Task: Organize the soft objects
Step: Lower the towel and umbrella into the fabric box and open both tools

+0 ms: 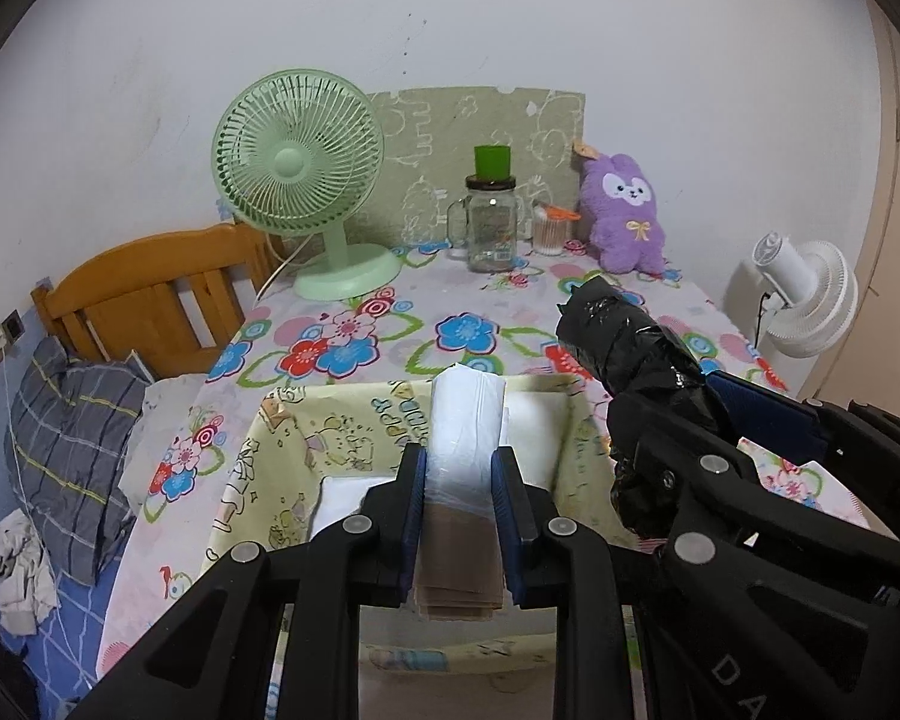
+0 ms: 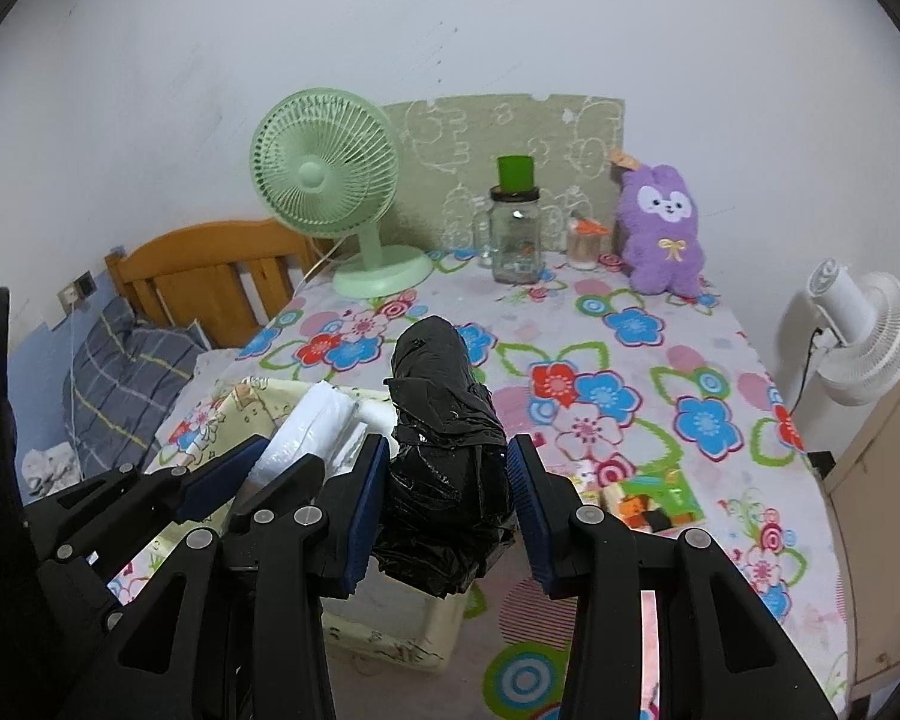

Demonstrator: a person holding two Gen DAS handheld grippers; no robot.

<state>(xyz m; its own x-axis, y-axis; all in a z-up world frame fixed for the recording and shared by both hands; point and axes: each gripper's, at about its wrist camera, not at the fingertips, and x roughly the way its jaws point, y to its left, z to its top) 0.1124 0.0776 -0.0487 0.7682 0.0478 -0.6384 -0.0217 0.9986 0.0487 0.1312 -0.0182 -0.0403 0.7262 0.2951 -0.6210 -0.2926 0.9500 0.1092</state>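
Nearest the cameras, both grippers carry loads over the yellow box. The left gripper is clamped on a white roll of plastic bags, which pokes forward above the box's open top. Just to its right, the right gripper holds a black roll; its jaws stand wider, and the right pad seems barely to touch the crinkled plastic, so I judge that grip the weaker one. The black roll hangs over the box's right wall, not clearly inside. If let go here it could catch the rim and tumble onto the floral cloth. The two grippers sit close together and could knock each other while lowering. Farther back stand a green fan, a jar and a purple plush against the wall.
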